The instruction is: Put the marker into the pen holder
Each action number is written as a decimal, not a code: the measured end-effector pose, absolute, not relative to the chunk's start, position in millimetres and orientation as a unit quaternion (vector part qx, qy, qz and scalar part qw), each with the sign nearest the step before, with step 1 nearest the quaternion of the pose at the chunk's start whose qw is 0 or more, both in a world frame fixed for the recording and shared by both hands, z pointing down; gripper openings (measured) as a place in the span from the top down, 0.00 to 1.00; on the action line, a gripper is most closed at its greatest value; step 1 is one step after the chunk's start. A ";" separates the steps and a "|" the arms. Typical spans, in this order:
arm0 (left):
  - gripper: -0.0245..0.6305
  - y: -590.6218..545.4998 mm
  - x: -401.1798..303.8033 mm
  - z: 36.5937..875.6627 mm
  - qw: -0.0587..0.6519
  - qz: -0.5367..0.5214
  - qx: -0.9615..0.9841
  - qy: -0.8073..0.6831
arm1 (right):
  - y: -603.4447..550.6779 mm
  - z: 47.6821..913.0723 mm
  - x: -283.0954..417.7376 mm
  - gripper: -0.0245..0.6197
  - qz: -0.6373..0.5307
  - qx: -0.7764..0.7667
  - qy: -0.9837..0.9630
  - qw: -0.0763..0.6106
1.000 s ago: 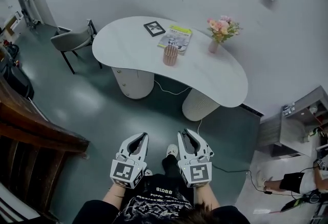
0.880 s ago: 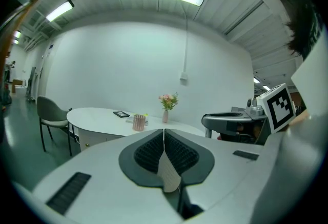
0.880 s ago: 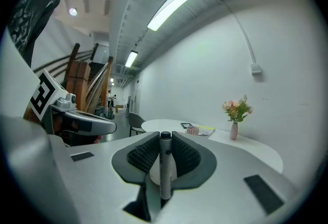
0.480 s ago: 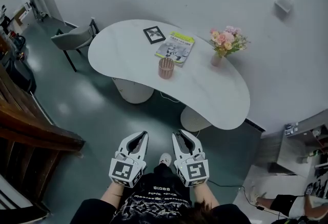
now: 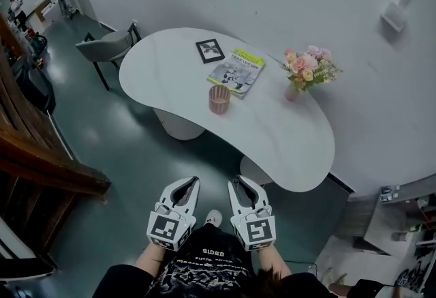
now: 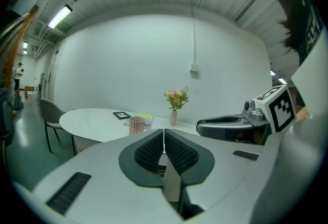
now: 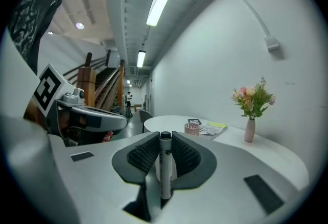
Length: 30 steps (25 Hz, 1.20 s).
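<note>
Print on the marker [image 7: 165, 166] and the book [image 5: 236, 71] is too small to read

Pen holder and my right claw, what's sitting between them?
Head view: nothing but floor and a strip of white tabletop between the right claw, shut on the marker, and the pink pen holder.

Smooth plastic marker [image 7: 165, 166]; glossy table [image 5: 286, 133]

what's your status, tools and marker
Right tool shut on marker. Left tool shut, empty. Pen holder on table ahead, not yet reached. Nothing in the way that shows.
</note>
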State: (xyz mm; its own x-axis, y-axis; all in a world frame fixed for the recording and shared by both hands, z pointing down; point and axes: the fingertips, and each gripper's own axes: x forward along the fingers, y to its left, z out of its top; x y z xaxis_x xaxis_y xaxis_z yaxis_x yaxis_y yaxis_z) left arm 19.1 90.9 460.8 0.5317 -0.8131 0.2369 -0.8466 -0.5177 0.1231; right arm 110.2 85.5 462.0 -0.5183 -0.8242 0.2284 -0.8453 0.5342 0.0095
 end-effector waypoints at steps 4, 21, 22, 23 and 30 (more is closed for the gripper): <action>0.93 86.6 30.4 466.3 0.127 0.074 0.866 -0.478 | 79.8 460.0 116.1 0.82 0.049 0.475 -0.873 0.095; 0.93 50.7 53.4 475.7 0.134 0.068 0.878 -0.455 | 49.7 445.2 131.2 0.82 0.032 0.495 -0.866 0.066; 0.93 46.6 53.1 475.2 0.133 0.067 0.879 -0.453 | 48.1 447.7 131.8 0.82 0.034 0.494 -0.865 0.077; 0.93 42.3 52.2 475.1 0.132 0.066 0.880 -0.451 | 46.5 449.9 131.9 0.82 0.036 0.493 -0.865 0.085; 0.93 -7.1 38.0 477.3 0.135 0.069 0.882 -0.445 | 5.5 452.9 125.1 0.82 0.044 0.498 -0.862 0.089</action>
State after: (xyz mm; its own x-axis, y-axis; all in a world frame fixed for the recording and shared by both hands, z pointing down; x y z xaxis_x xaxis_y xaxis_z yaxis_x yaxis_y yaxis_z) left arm 38.0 -7.1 477.3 0.5936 -0.7676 0.2418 -0.8047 -0.5670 0.1760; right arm 125.1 5.5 452.9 -0.4889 -0.8496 0.1978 -0.8654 0.5009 0.0122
